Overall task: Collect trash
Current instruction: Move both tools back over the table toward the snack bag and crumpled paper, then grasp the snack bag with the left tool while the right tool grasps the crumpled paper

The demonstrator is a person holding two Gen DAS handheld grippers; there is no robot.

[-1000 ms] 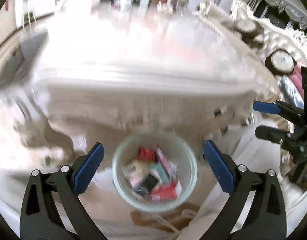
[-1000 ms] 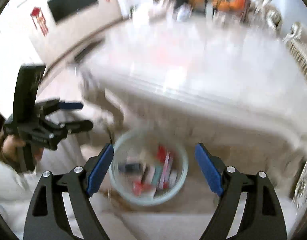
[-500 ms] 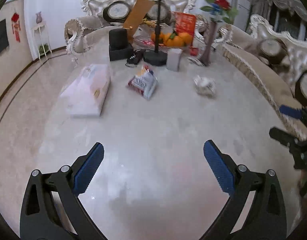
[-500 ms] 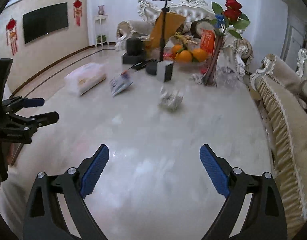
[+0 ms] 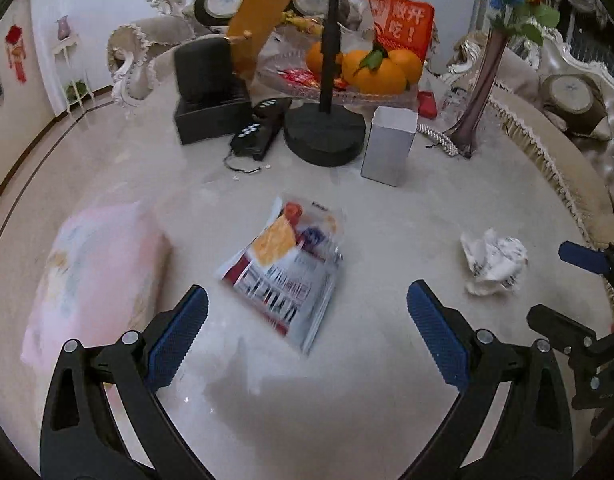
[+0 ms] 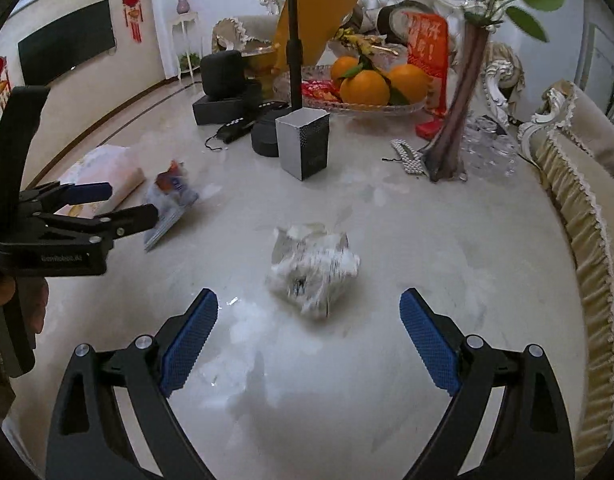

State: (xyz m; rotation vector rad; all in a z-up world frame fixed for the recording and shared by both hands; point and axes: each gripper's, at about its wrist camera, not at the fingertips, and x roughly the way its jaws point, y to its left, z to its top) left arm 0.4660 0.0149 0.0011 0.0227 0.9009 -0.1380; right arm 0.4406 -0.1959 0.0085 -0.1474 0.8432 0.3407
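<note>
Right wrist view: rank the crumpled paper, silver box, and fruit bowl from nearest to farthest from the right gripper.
1. Crumpled paper, straight ahead of the open right gripper on the marble table.
2. Silver box, mid-table, slightly left of centre.
3. Fruit bowl with oranges, at the far end behind the box.
</note>
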